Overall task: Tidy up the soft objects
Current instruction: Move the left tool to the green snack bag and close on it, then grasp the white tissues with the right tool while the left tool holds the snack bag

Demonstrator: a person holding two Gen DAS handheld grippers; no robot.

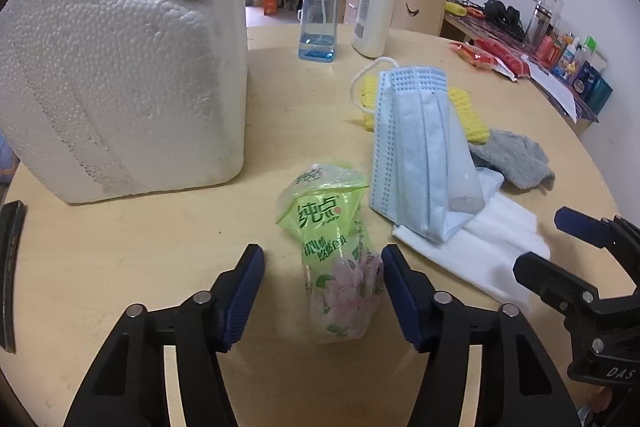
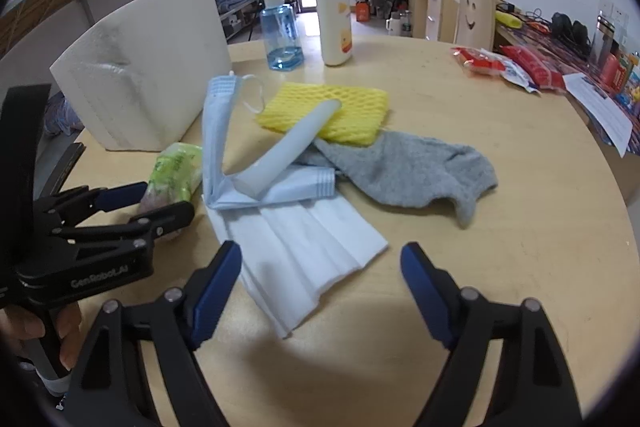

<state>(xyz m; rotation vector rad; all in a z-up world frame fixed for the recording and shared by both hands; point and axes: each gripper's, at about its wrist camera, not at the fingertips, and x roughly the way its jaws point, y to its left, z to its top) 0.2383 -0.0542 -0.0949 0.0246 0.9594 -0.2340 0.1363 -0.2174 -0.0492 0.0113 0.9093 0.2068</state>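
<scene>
The left gripper [image 1: 323, 291] has its fingers spread apart on either side of one green tissue packet [image 1: 334, 247], which lies on the tabletop [image 1: 160, 259] between them, seemingly lined up for a pinch. The right gripper [image 2: 321, 291] hovers released and empty, its fingers straddling the near corner of one white folded cloth [image 2: 304, 255]. Beyond that cloth, heaped loosely as if awaiting sorting, lie one blue face mask [image 2: 218, 131], one grey sock [image 2: 412, 167] and one yellow foam net [image 2: 332, 111].
</scene>
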